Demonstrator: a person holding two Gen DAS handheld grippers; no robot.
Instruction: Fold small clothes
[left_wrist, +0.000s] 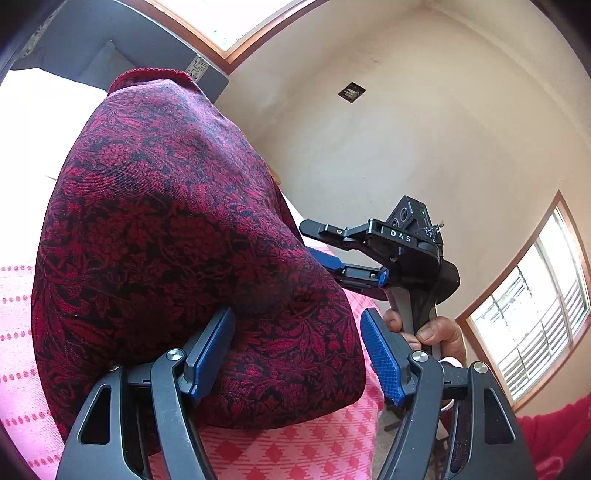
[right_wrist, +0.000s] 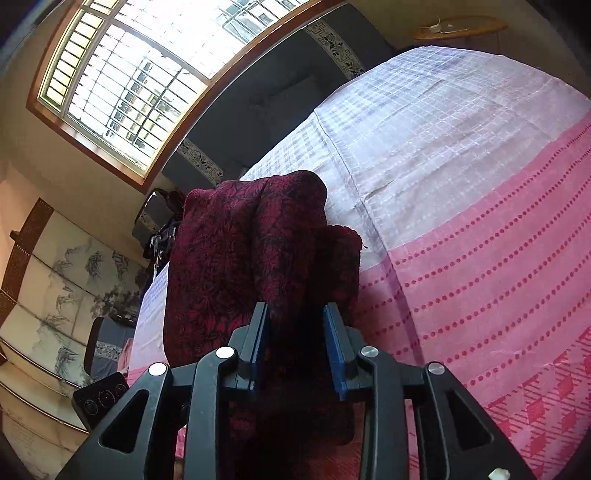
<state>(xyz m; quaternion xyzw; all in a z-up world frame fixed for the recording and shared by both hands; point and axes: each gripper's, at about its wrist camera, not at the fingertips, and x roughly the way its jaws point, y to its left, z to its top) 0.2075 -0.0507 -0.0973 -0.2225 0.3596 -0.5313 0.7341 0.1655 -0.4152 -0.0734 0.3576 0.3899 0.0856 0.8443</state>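
A: Setting, item one?

B: Domestic bedroom. Bed (right_wrist: 461, 192) spread with a pink-and-white woven cover (right_wrist: 480, 258) (dotted rows, diamond border); dark upholstered headboard (right_wrist: 280, 110) with patterned trim.

A: Openings?

B: Wood-framed window (right_wrist: 122, 85) with a metal grille; a second window (left_wrist: 535, 314), louvred, in the left wrist view.

A: Walls, fittings?

B: Plain cream wall (left_wrist: 406, 147); panels (right_wrist: 62, 280) printed with ink-style landscape; small wooden wall shelf (right_wrist: 458, 27). Home furnishings throughout.
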